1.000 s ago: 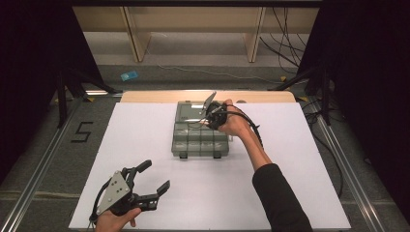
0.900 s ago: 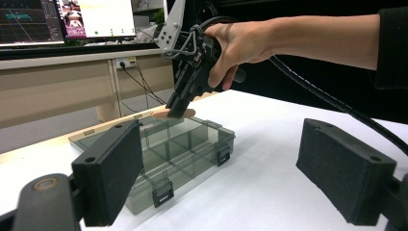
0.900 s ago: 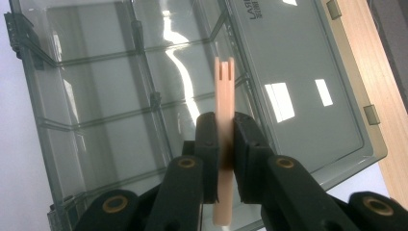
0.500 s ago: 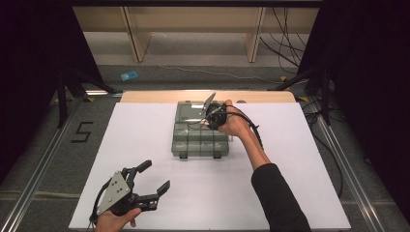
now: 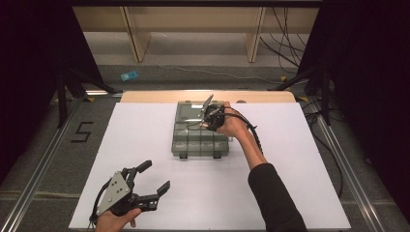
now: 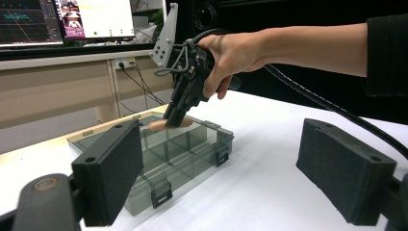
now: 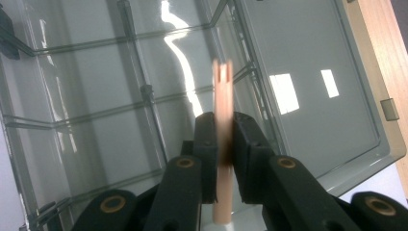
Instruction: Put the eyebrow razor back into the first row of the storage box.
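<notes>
**Bright table, dark surround, glare on plastic**

Overhead light falls evenly on the white table (image 5: 300, 159); both sides beyond its edges sink into black. Window-like glare streaks the clear box (image 7: 312, 72). The peg (image 7: 222, 125) and near jaws look soft, blurred.

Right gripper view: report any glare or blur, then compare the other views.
Right gripper view: bright glare streaks on the clear organizer box; the held tan piece is blurred. Left gripper view: its near pads look soft. High view: evenly lit table, dark surroundings.
</notes>
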A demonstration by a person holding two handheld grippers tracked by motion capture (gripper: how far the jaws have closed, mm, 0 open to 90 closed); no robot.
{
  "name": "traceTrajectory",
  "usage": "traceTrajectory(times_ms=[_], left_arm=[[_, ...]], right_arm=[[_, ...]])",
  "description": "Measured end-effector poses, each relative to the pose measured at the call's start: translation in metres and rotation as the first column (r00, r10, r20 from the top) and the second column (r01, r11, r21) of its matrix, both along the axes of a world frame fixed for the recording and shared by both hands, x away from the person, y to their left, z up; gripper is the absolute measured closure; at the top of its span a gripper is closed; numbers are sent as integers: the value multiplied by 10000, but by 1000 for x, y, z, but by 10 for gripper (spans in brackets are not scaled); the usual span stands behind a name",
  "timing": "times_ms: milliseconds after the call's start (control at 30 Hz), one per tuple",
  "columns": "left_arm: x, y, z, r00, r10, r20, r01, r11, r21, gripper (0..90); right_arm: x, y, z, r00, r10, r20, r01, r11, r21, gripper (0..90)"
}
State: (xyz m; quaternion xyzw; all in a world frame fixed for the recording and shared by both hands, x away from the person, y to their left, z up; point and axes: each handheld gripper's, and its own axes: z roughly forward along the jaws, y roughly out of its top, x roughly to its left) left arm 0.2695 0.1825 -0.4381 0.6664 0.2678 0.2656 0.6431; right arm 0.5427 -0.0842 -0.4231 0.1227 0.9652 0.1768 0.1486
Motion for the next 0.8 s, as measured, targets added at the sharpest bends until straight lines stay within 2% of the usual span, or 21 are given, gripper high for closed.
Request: traceTrajectory(times_ms=[100,300,367,400,433,500,567,600,633,767,800], left_arm=[[0,0,0,10000,1,6,-1,10000,22,155],[0,0,0,10000,16,2,-16,10000,1,155],[0,1,0,10000,19,13,-19,10000,17,155],[0,1,0,10000,16,16,-16,10000,29,155],[0,0,0,10000,20,-1,-20,10000,15,155],[0,0,0,10000,24,-21,-24,10000,7,155],[0,0,0,10000,24,-10,-24,10000,16,155],[0,0,0,10000,33,-20,-33,10000,10,156],[0,0,0,10000,34,-29,-34,10000,6,156],[0,0,0,10000,23,-14,-23,10000,53,155],[0,0,0,10000,23,-16,-23,10000,74,155]], right_arm=[[0,1,-1,10000,33,-54,-34,10000,-45,795],[-2,3,0,9999,-14,133,15,10000,-35,733],[-3,3,3,9998,-111,154,109,9999,93,683],[-5,3,6,9991,-333,265,327,9992,219,624],[-5,3,6,9991,-333,265,327,9992,219,624],[-8,2,10,9976,-590,368,578,9978,334,568],[-12,1,16,9970,-696,339,672,9955,667,528],[-17,-1,22,9953,-879,397,834,9912,1030,500],[-17,-1,22,9953,-879,397,834,9912,1030,500],[-30,-10,34,9938,-1024,431,937,9810,1700,449],[-30,-10,34,9938,-1024,431,937,9810,1700,449]])
